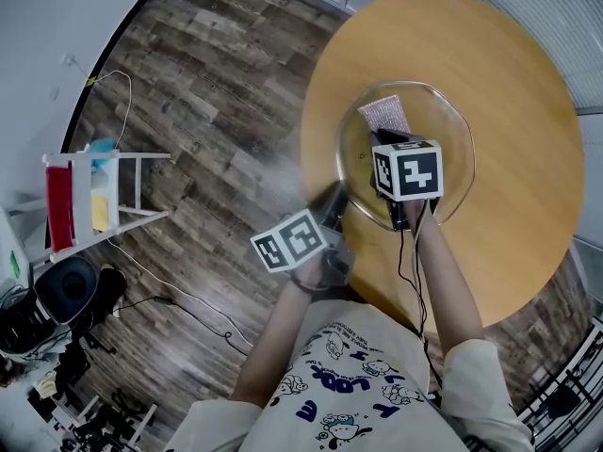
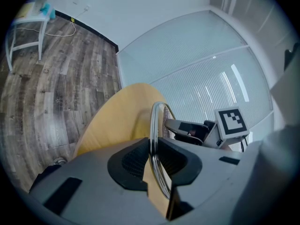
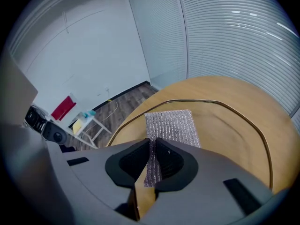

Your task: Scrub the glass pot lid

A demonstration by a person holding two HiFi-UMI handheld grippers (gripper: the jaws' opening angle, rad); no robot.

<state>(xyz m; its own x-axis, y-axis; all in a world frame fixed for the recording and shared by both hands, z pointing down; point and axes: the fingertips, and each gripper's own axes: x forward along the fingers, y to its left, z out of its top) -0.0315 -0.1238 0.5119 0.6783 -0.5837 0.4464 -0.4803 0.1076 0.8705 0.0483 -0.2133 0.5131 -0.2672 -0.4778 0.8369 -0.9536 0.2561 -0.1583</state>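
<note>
The glass pot lid (image 1: 443,130) with a metal rim lies on the round wooden table (image 1: 528,205). My left gripper (image 1: 337,201) reaches in from the table's near-left edge. In the left gripper view its jaws (image 2: 153,161) are shut on the lid's rim (image 2: 153,121), which runs upright between the pads. My right gripper (image 1: 383,139) is over the lid, under its marker cube (image 1: 407,169). It is shut on a silvery scrub pad (image 3: 171,125), which lies flat on the glass inside the rim (image 3: 225,106). The scrub pad (image 1: 384,114) sticks out past the cube.
A white rack (image 1: 89,196) with red and yellow cloths stands on the wood floor to the left. Cables (image 1: 179,295) trail across the floor toward dark gear (image 1: 57,295) at lower left. A glass wall with blinds (image 2: 206,74) runs behind the table.
</note>
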